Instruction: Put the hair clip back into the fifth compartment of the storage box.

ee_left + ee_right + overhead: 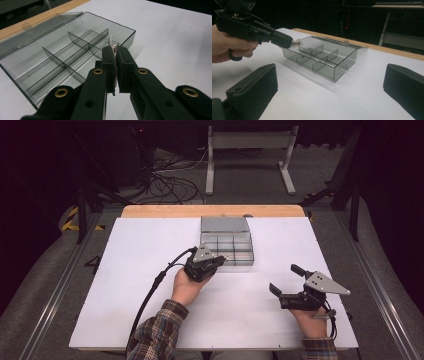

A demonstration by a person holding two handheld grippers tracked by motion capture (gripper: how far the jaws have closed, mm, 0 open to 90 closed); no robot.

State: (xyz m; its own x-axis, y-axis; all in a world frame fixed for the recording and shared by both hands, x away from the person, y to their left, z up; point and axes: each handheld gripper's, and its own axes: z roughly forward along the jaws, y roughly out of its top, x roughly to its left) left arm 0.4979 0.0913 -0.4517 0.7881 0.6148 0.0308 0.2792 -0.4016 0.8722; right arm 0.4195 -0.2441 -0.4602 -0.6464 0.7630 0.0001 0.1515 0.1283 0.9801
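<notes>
From the high view, the left gripper [220, 260] sat just left of centre on the white table [125, 285], its tips at the near-left corner of a clear compartment box [227, 243] whose lid lay open toward twelve o'clock. What the tips pinched was too small to make out there. The right gripper [285, 281] lay at about four o'clock from the box, well apart, jaws spread wide and empty.

In the left gripper view, the jaws were clamped on a small metal part [114, 47] with a pale tip; most of it was hidden between the pads, so its kind stayed unclear. It hung over the box's corner compartment.

In the right gripper view, its own jaws were cut off at both lower corners, and the left gripper held the small part at ten o'clock, above the box rim.
</notes>
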